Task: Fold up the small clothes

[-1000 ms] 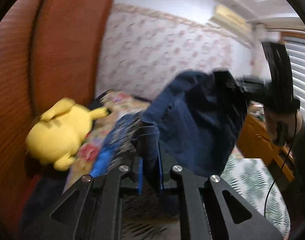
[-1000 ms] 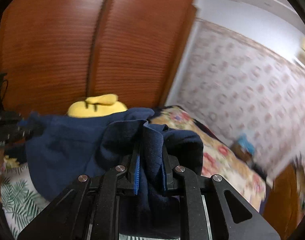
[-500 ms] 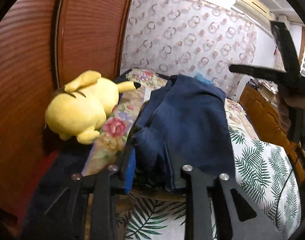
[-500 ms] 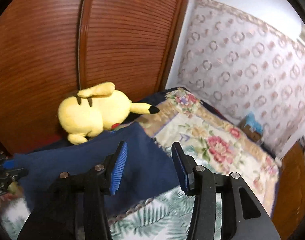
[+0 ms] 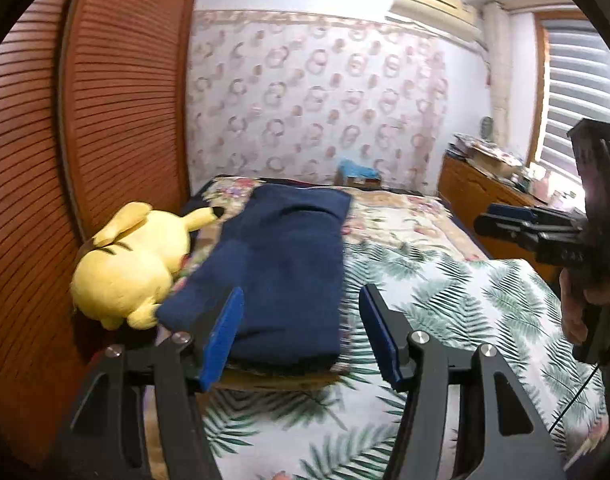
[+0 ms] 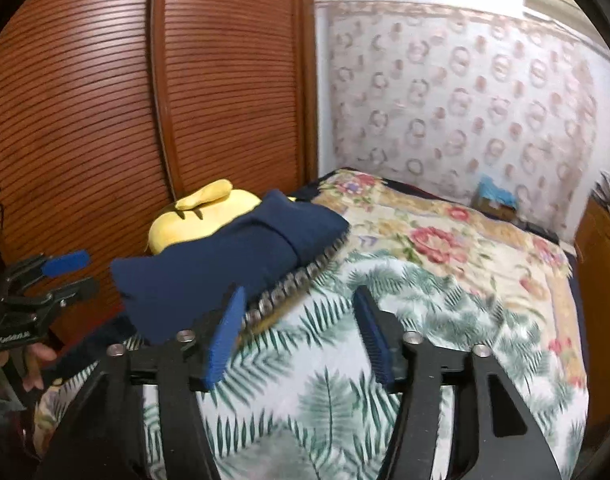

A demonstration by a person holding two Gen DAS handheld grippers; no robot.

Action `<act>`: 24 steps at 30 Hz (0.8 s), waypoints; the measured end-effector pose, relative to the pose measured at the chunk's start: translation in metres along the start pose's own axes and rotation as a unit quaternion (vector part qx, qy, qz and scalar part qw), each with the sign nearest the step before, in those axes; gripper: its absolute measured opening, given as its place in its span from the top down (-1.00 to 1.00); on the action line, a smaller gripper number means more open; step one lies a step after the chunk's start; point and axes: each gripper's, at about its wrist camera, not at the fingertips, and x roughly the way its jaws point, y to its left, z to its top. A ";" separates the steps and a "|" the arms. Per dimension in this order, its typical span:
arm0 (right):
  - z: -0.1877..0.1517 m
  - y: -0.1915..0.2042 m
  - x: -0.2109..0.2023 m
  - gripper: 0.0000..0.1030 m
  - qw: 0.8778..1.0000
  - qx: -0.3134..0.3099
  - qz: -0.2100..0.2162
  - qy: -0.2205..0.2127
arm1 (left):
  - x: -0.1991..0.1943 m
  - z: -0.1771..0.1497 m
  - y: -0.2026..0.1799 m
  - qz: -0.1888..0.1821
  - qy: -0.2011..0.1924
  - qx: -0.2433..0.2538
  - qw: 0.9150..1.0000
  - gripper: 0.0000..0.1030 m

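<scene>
Both tools opening, empty; navy garment (image 5: 281,276) folded on bed (image 5: 445,308)

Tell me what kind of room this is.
Most likely a home bedroom: a bed with leaf-print and floral covers, a yellow plush toy against slatted wooden wardrobe doors, and an air conditioner high on the papered wall.

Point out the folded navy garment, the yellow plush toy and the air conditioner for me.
Navy garment (image 5: 281,264): left wrist view, middle of its top layer.
Yellow plush toy (image 5: 129,268): left wrist view, its back.
Air conditioner (image 5: 433,0): left wrist view, front panel, high on the wall.
</scene>
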 end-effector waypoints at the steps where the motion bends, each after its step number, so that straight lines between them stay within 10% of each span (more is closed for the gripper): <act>1: -0.006 -0.002 -0.009 -0.33 1.000 0.004 -0.005 -0.002 | -0.002 0.000 -0.008 -0.004 0.000 0.006 1.000 -0.15; 24: -0.094 -0.023 -0.200 -0.73 0.977 0.102 -0.161 -0.092 | -0.064 0.012 -0.117 -0.053 -0.033 0.050 0.997 -0.16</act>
